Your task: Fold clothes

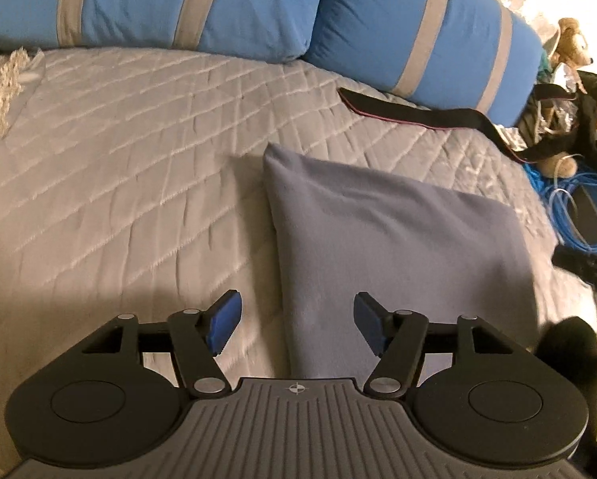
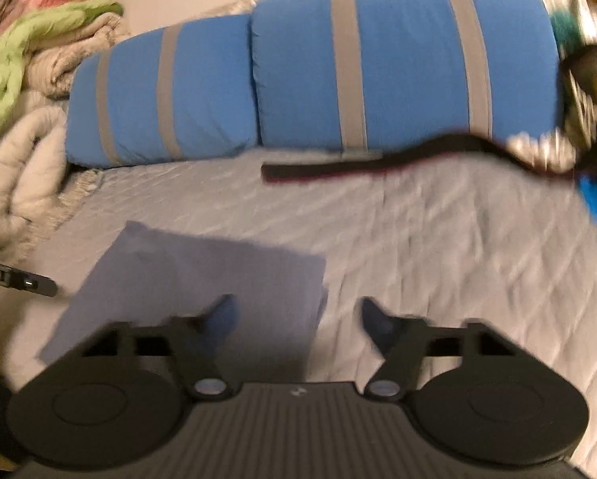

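The folded garment (image 1: 398, 247) is a soft, matt grey-blue cloth with a faint fleecy nap. It lies on a quilted bedspread (image 1: 131, 151) of pale grey fabric, stitched in raised diamond lines and slightly sheeny. The pillows (image 1: 178, 4) behind are smooth blue cotton-like cloth with dull grey bands. A black strap (image 1: 410, 113) looks like flat woven webbing (red-edged). The left gripper (image 1: 296, 325) is matt black plastic with blue rubbery pads (image 1: 224, 321), bright metal pivot pins and a ribbed grey housing.
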### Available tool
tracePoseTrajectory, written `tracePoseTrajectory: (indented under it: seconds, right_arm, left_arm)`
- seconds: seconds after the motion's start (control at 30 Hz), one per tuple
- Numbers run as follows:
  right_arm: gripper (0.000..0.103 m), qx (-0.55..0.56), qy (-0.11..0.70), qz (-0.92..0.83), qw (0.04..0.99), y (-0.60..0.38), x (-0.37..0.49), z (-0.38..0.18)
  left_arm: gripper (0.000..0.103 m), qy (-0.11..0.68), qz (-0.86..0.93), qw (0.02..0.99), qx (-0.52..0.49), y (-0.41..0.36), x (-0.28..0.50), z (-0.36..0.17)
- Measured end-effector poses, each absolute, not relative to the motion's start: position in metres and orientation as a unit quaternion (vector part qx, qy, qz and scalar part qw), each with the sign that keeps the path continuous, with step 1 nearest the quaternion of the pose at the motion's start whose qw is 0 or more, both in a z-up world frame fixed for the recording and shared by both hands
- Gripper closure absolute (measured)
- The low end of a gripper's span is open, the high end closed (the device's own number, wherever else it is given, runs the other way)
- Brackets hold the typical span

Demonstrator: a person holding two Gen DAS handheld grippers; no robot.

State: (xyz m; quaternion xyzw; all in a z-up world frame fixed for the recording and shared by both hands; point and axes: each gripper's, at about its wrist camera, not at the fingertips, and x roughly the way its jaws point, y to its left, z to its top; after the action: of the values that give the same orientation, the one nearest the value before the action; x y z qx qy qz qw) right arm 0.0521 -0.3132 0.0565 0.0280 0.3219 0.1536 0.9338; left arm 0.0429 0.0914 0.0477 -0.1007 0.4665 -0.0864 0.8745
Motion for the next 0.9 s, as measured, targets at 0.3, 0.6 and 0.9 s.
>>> tracePoseTrajectory:
  seconds: [0.3, 0.6, 0.9]
  right_arm:
    - [0.102, -0.062, 0.333, 0.182, 0.923, -0.253, 0.108, 0.032]
    - [0.094, -0.054, 0.374, 0.158, 0.912, -0.254, 0.135, 0.003]
    - [0.1, -0.03, 0.359, 0.168, 0.918, -0.276, 0.1, 0.044]
  left_arm:
    - [0.042, 0.445, -0.092, 0.88, -0.135, 0.096, 0.051, 0.026]
    - [0.042, 0.451, -0.086, 0.875, -0.152, 0.1, 0.053, 0.023]
    - [0.042, 0.455, -0.076, 0.87, -0.174, 0.107, 0.054, 0.022]
